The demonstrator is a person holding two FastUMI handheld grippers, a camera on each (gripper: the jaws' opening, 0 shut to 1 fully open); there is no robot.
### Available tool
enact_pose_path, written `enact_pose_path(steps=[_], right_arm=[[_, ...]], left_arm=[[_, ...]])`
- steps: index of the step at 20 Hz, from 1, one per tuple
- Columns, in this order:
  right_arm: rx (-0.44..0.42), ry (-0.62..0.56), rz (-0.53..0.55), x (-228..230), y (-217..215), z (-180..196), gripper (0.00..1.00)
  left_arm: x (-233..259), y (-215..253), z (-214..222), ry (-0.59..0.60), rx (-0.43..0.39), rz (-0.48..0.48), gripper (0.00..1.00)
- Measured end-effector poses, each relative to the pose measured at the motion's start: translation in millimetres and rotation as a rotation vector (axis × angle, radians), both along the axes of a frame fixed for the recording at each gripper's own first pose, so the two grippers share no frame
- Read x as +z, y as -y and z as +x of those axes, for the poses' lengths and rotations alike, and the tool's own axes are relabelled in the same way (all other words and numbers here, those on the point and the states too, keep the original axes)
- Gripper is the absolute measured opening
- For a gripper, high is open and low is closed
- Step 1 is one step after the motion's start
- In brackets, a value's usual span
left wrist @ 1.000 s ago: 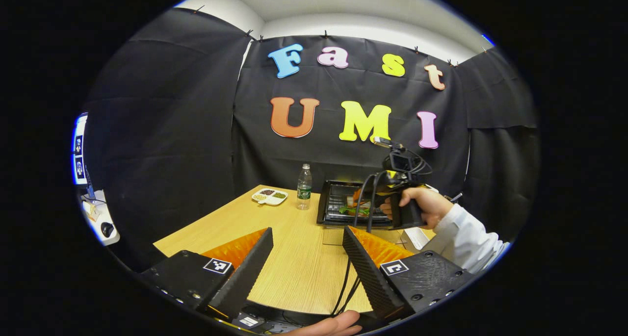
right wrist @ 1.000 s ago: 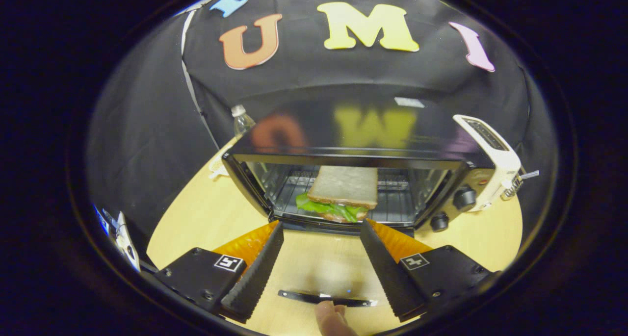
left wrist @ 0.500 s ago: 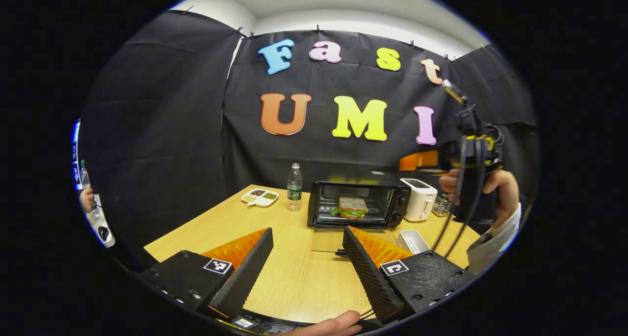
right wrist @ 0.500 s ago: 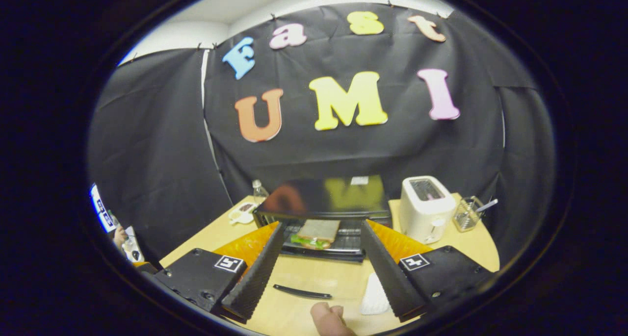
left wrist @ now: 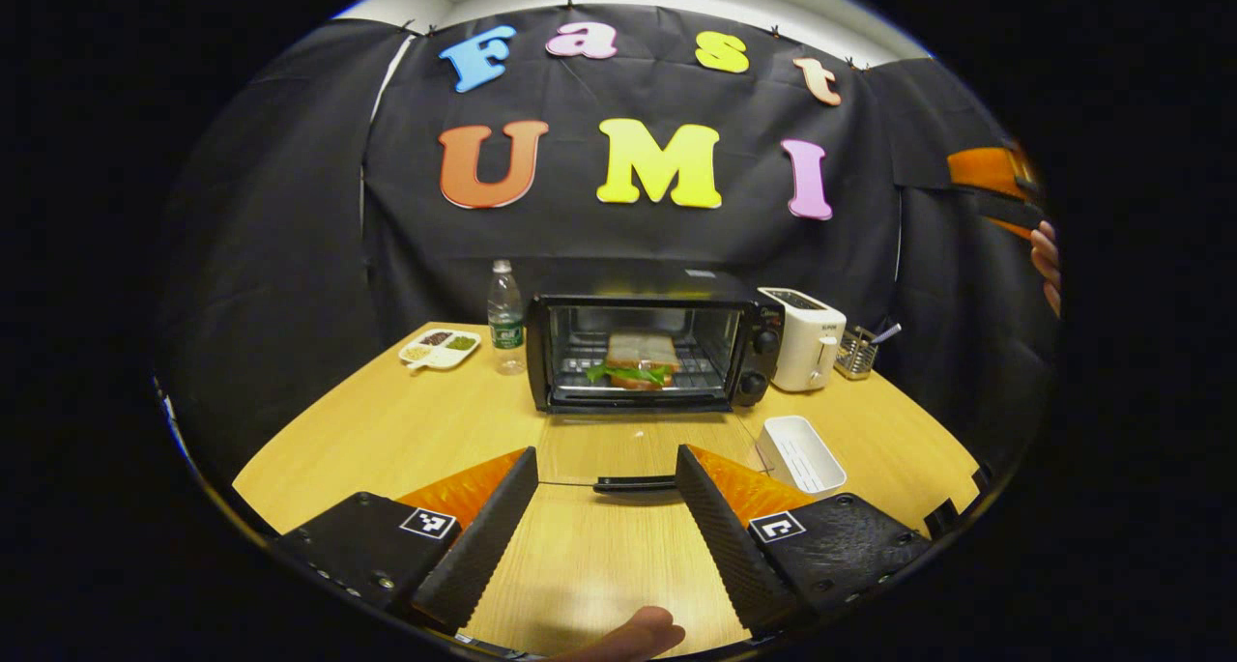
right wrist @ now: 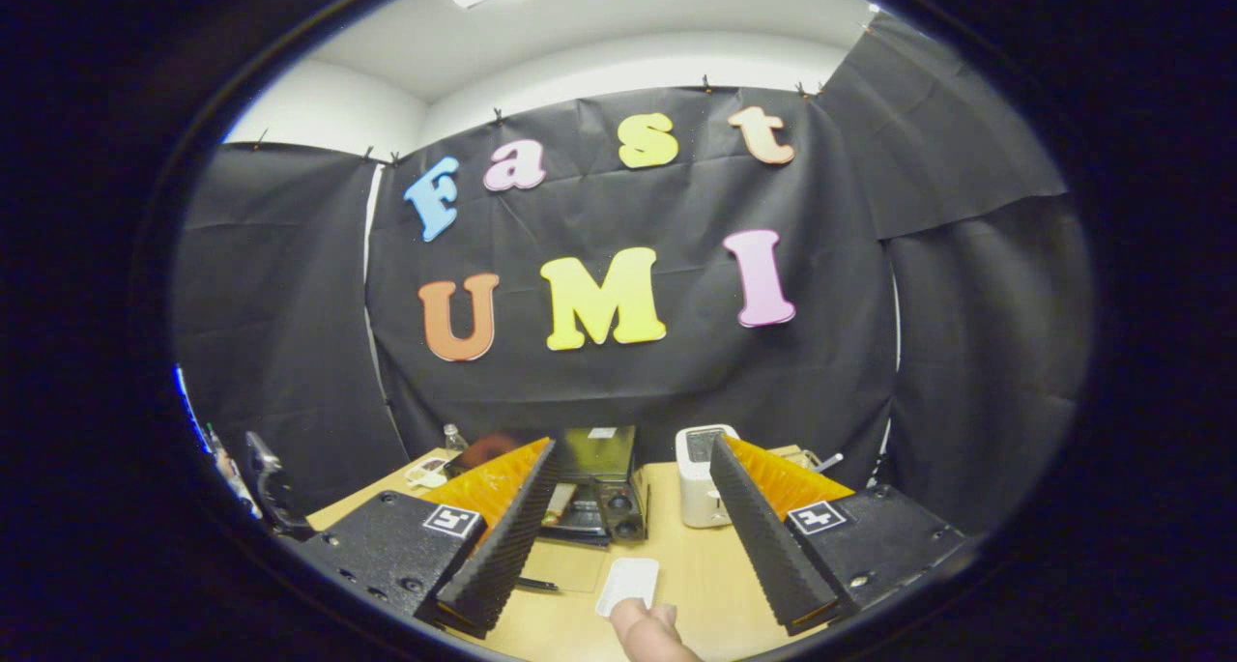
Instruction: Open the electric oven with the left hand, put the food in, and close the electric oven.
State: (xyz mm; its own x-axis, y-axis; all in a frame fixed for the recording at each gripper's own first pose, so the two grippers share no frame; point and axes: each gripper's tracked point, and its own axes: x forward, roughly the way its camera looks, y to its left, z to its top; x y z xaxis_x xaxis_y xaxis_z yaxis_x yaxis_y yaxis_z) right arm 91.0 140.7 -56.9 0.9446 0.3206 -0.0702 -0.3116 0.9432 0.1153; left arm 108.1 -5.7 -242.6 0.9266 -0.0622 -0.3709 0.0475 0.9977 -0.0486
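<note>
Black electric oven (left wrist: pixel 646 355), sandwich (left wrist: pixel 638 360) inside, glass door handle (left wrist: pixel 634 484) lying crosswise just ahead of wide-open, empty left gripper (left wrist: pixel 604 522); right gripper (right wrist: pixel 628 536) likewise.

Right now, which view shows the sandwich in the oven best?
The left gripper view: the sandwich lies plainly on the rack of the open oven. In the right gripper view, a finger of the right tongs covers most of it.
</note>
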Motion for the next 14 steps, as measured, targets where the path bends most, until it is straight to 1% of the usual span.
enact_pose_path(steps=[1,2,3,4,7,8,10,11,14], right_arm=[[-0.012,0.001,-0.003,0,11,-4,1.00],[-0.021,0.014,-0.006,2,21,-9,1.00],[-0.035,0.028,-0.012,4,32,-13,0.89],[-0.044,0.047,-0.022,7,43,-18,1.00],[-0.058,0.093,-0.045,12,67,-31,1.00],[-0.076,0.104,-0.043,13,78,-33,0.89],[-0.128,0.112,-0.037,10,95,-33,0.89],[-0.148,0.111,-0.032,2,108,-22,1.00],[-0.134,0.113,0.001,-3,114,-24,1.00]], left_arm=[[-13,9,7,-0.026,-0.013,0.008,0.94],[-26,17,13,-0.052,-0.023,0.011,0.95],[-38,24,16,-0.078,-0.031,0.010,0.95],[-51,31,19,-0.108,-0.038,0.005,0.95],[-84,45,26,-0.185,-0.040,0.006,0.94],[-91,50,28,-0.208,-0.042,0.005,0.94],[-105,57,33,-0.247,-0.038,0.003,0.95],[-110,60,35,-0.266,-0.038,0.003,0.95],[-122,64,41,-0.301,-0.032,0.006,0.95]])
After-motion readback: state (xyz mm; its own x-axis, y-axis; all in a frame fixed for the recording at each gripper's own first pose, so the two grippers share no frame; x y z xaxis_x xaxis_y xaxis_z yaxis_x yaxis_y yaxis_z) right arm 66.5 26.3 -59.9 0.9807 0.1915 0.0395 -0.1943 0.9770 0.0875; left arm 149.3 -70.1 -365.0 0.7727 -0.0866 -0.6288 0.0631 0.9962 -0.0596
